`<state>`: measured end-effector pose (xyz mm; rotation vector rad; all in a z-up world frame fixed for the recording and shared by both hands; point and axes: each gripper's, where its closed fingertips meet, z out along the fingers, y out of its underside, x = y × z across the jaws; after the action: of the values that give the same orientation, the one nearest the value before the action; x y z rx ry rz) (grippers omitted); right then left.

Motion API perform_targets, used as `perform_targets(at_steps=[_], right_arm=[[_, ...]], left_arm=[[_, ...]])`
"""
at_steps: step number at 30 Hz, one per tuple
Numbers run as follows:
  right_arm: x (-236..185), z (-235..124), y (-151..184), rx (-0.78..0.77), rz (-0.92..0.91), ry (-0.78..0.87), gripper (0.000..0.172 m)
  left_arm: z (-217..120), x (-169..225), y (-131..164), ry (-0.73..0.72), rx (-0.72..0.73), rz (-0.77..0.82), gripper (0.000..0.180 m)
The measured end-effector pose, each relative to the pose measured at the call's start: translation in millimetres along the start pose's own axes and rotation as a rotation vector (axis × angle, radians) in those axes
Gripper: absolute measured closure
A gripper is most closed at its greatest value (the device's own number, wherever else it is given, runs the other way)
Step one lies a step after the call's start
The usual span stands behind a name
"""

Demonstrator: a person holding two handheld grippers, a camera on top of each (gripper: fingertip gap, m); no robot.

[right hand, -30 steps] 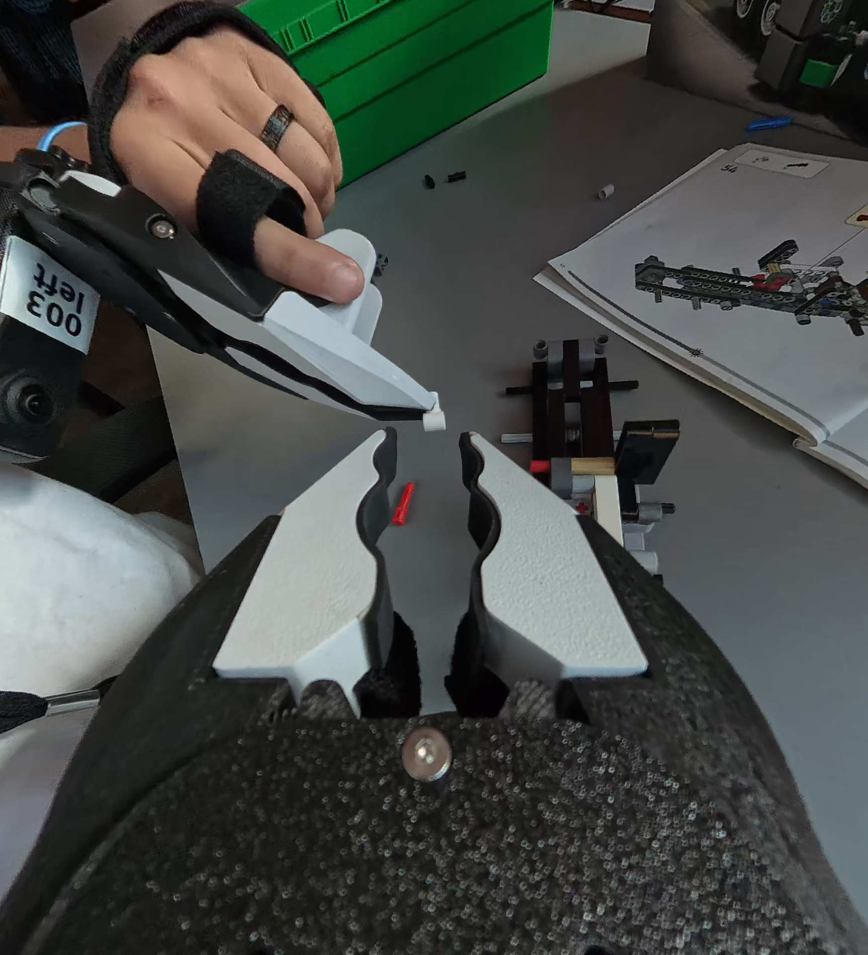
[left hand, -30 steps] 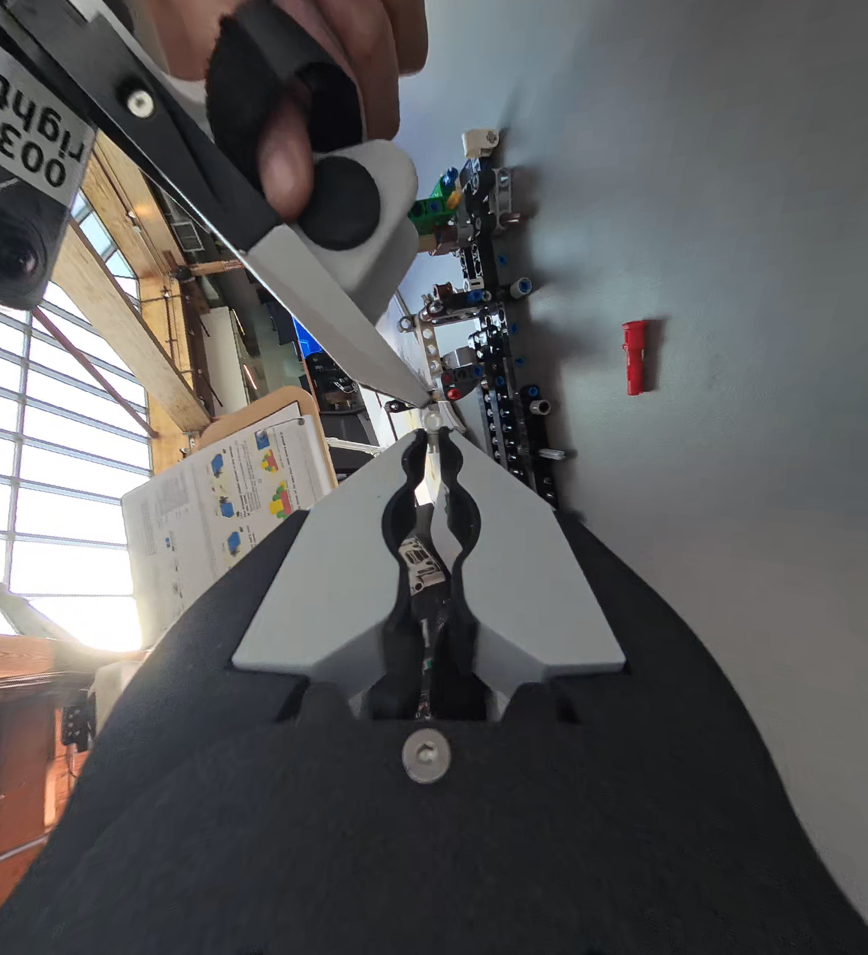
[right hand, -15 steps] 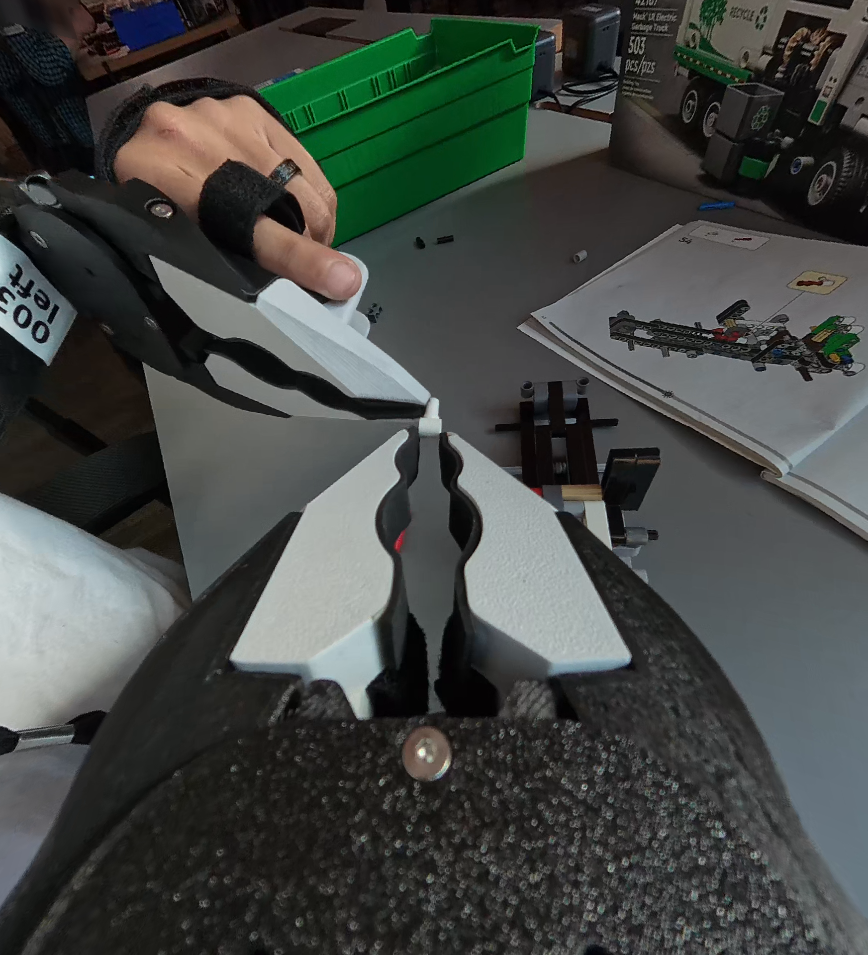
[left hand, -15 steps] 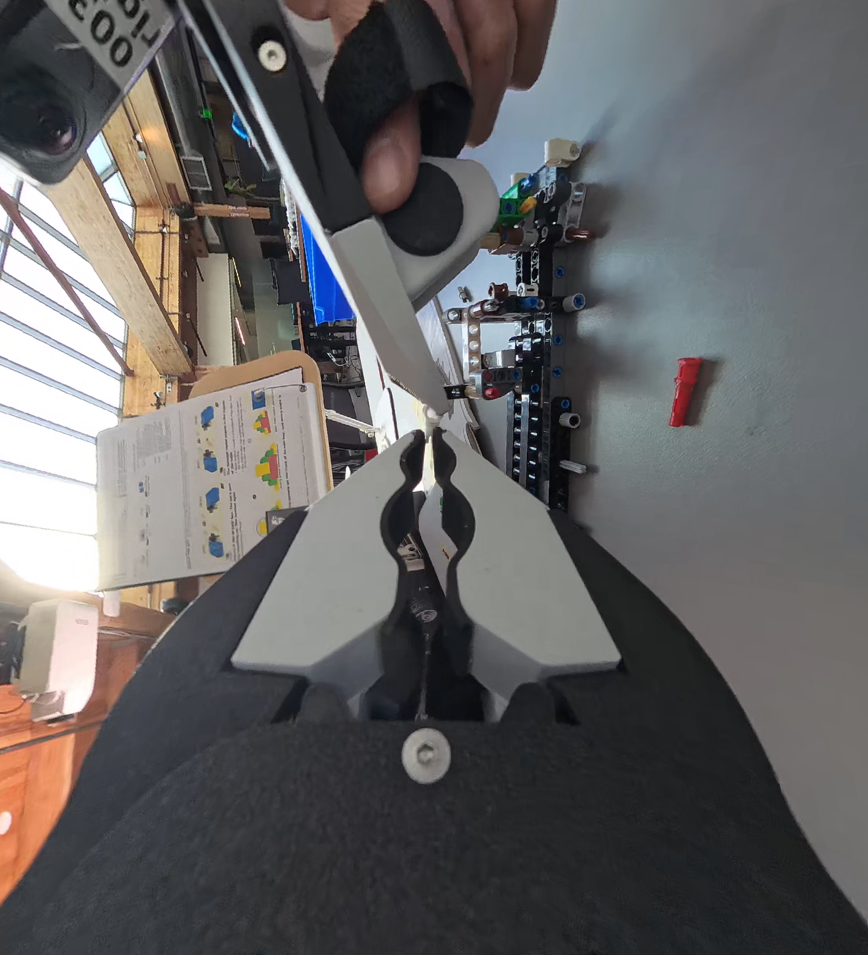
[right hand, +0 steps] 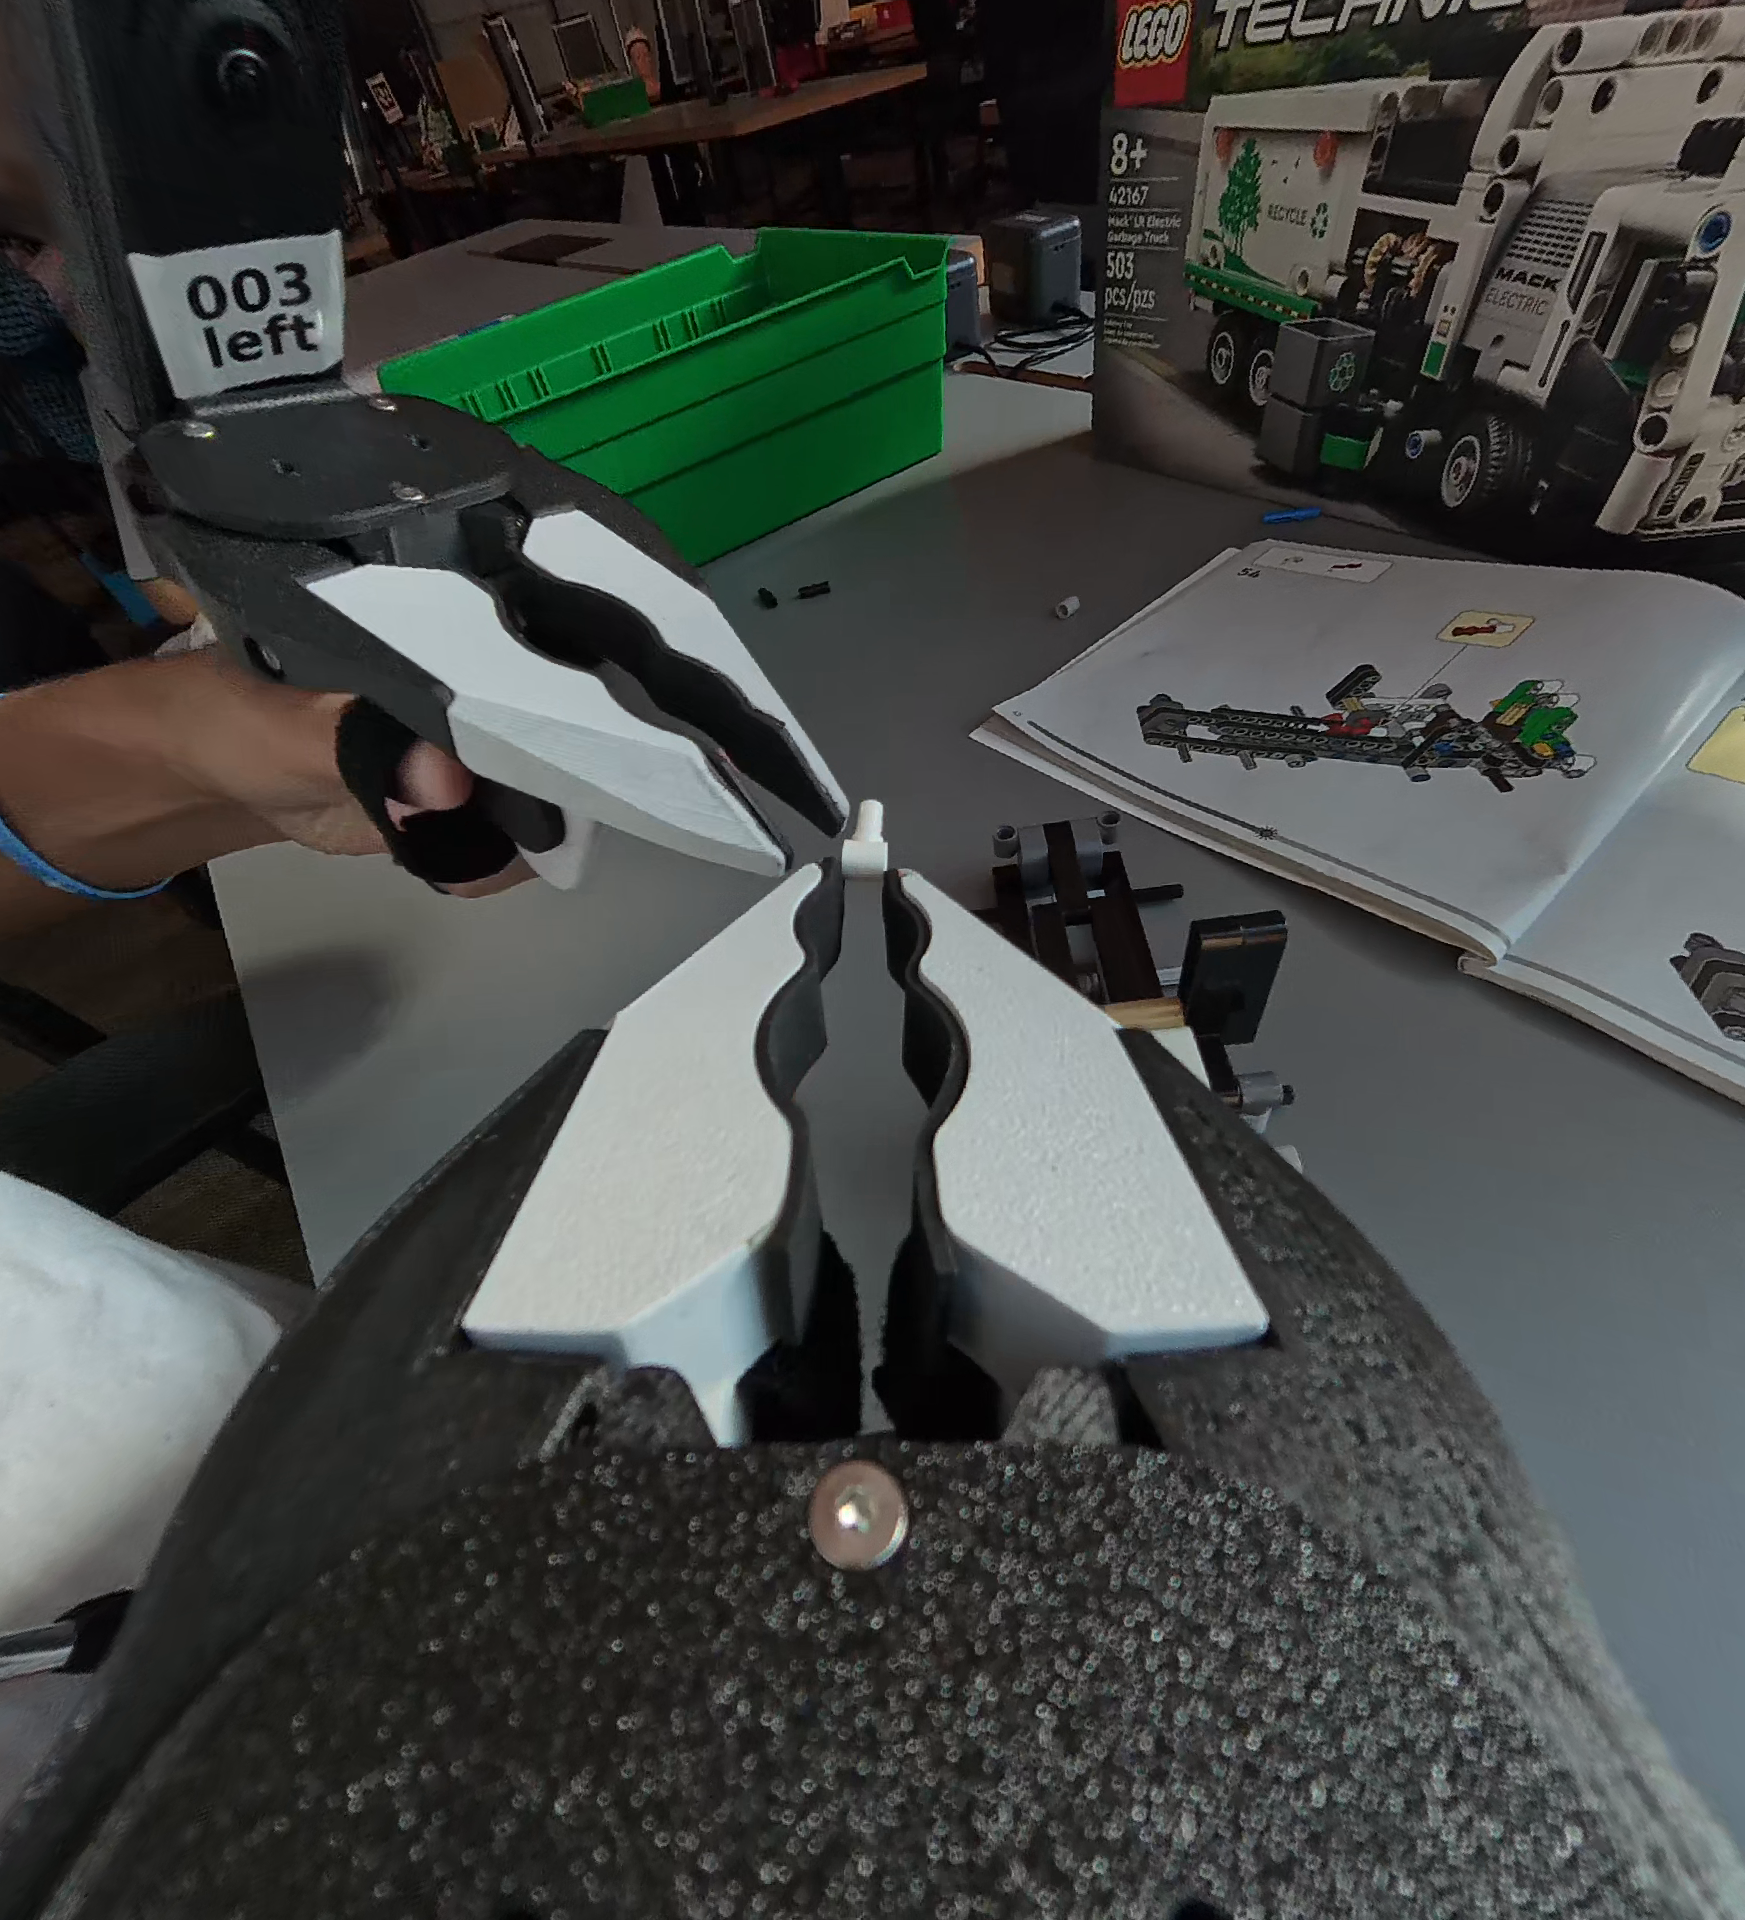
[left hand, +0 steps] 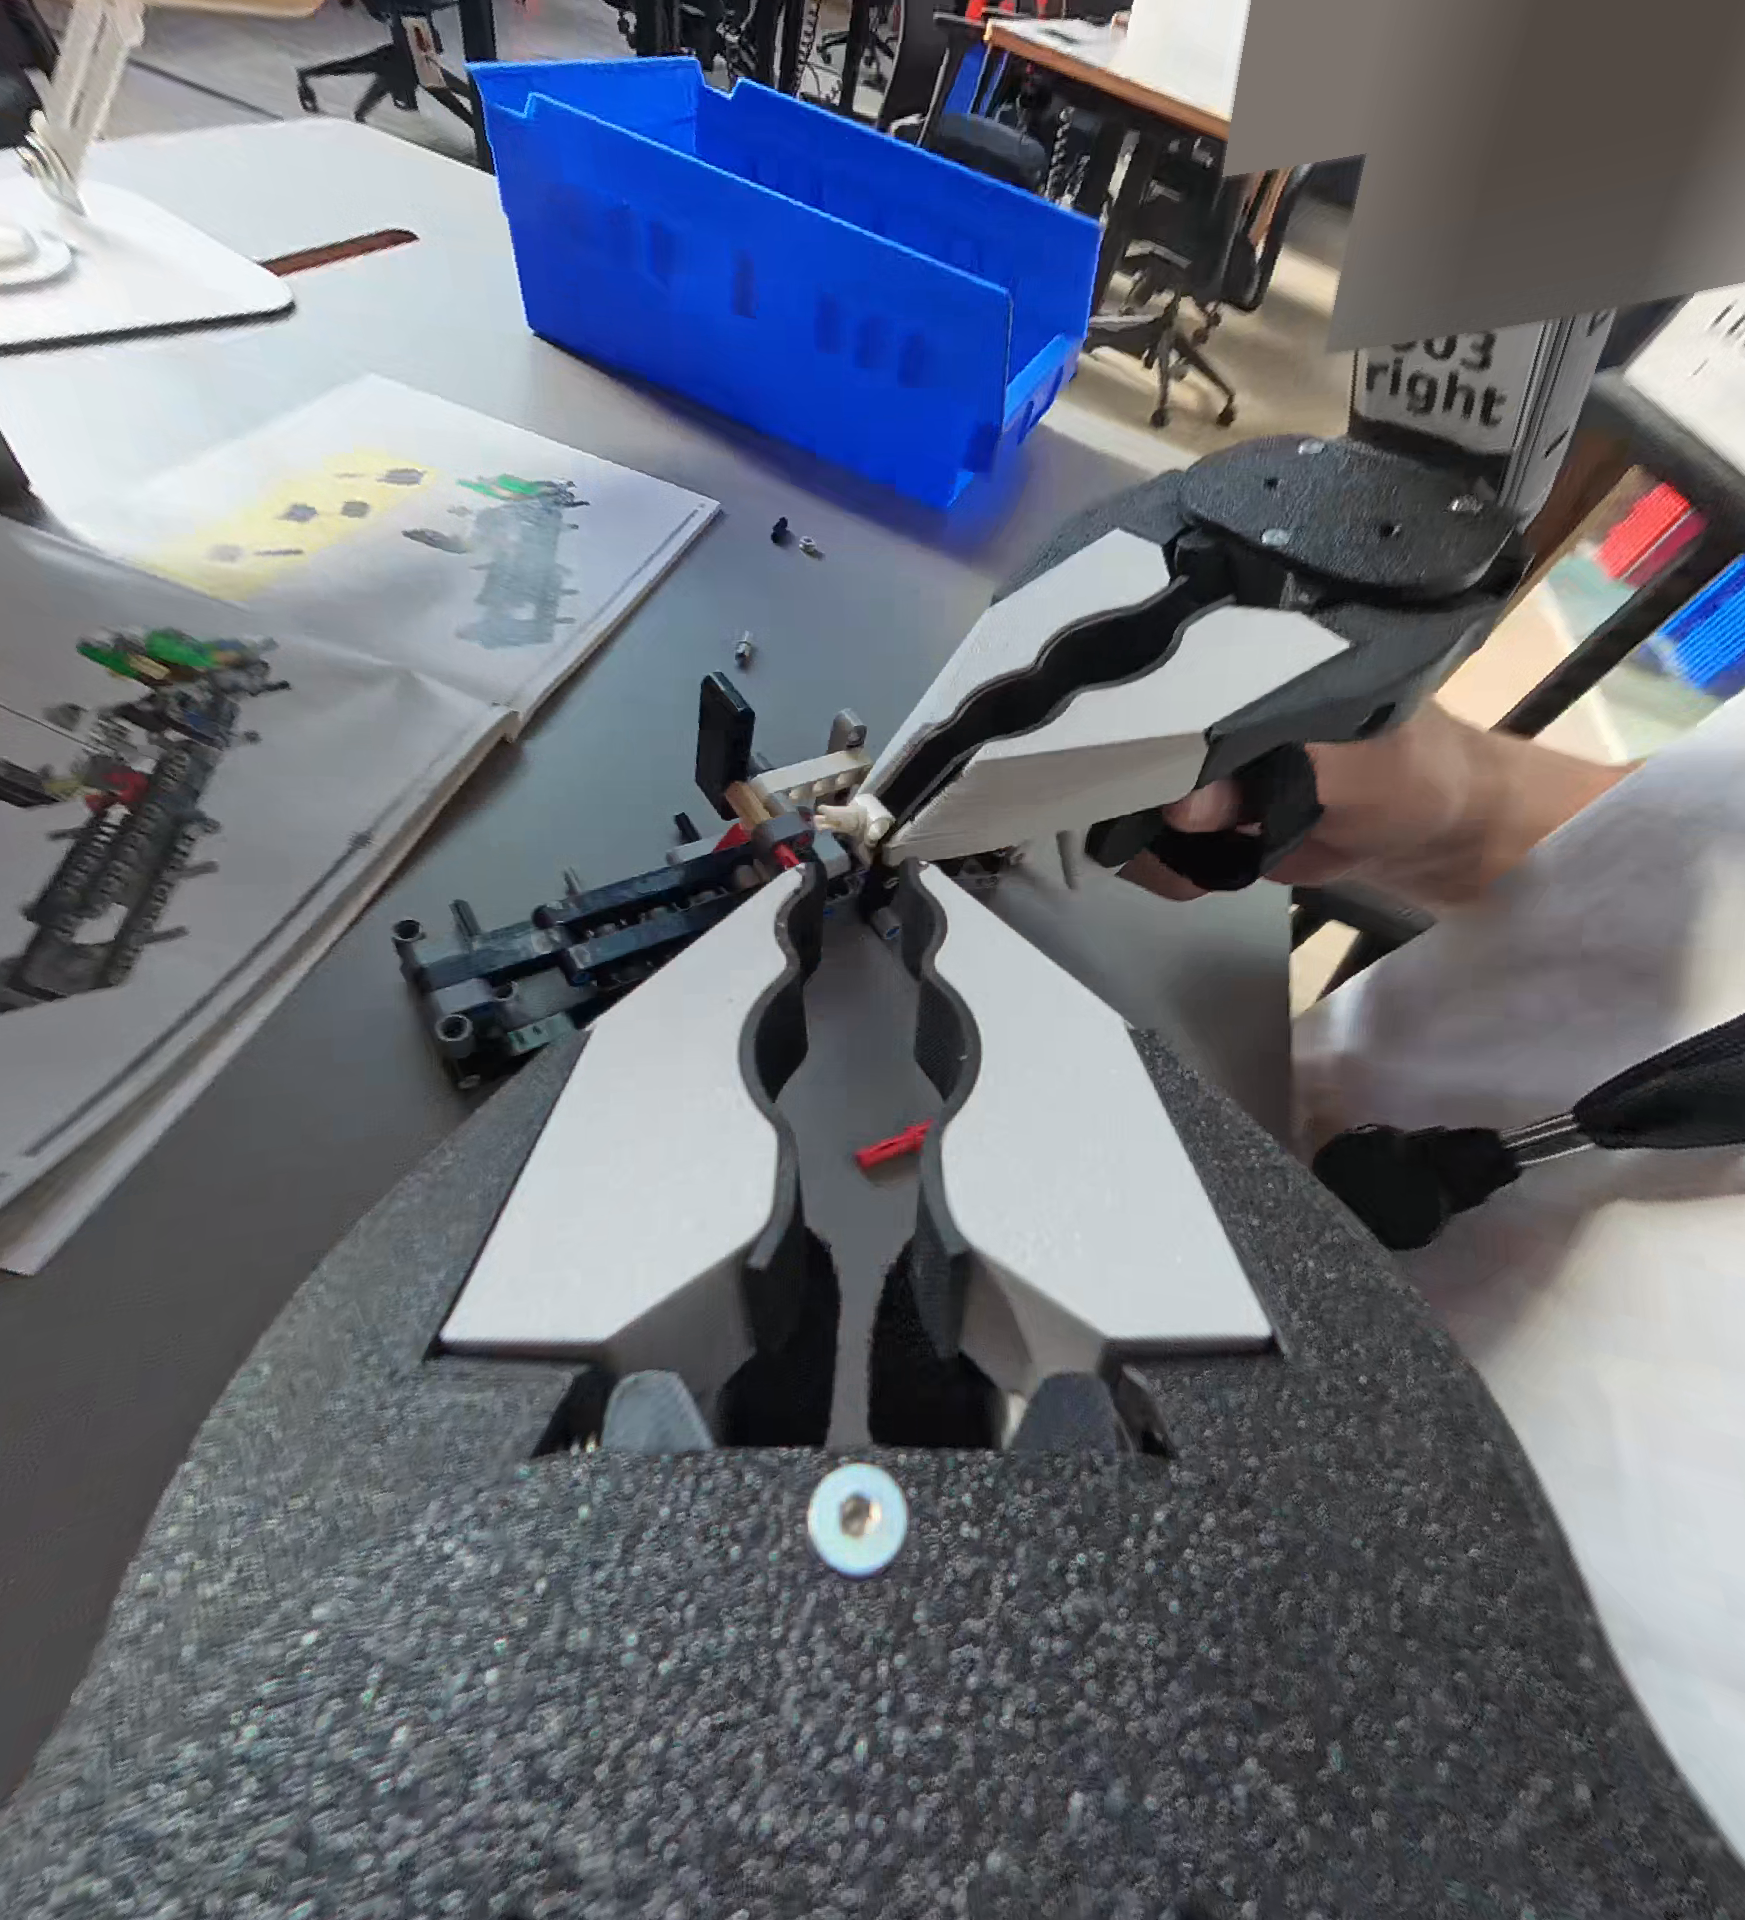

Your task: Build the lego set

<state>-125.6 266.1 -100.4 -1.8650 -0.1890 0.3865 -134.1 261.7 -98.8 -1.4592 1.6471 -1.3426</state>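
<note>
Presently right gripper (right hand: 863, 873) is clamped on a small white connector (right hand: 864, 840), lifted off the bench (right hand: 1470, 1195); left gripper (left hand: 860, 883), jaws apart and empty, sits just left of it, near the black beam assembly (left hand: 556, 935).

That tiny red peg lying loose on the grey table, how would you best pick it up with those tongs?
Probably across its middle, coming straight down from above. The red peg lies flat on the grey table, apart from the dark brick frame, so its long sides are free. Turn the tongs crosswise to its length: it looks thin, and an endwise pinch could let it slip out.
</note>
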Motion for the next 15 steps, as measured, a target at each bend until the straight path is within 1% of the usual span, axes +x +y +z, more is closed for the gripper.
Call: perform_targets(at_steps=[3,6,9,13,15], right_arm=[[-1,1,3,-0.018,-0.051,0.023,0.166],[-2,3,6,-0.036,-0.104,0.042,0.166],[-5,6,8,-0.049,-0.112,0.035,0.166],[-8,7,7,-0.045,-0.064,0.009,0.165],[-9,7,8,-0.050,-0.070,0.011,0.165]], left_arm=[[-2,-2,-2,0.075,0.058,-0.232,0.168],[-3,-7,1,0.133,0.071,-0.429,0.167],[-4,-9,1,0.184,0.093,-0.523,0.169],[-7,-10,0,0.223,0.105,-0.594,0.170],[-6,-8,0,0.244,0.100,-0.619,0.172]])
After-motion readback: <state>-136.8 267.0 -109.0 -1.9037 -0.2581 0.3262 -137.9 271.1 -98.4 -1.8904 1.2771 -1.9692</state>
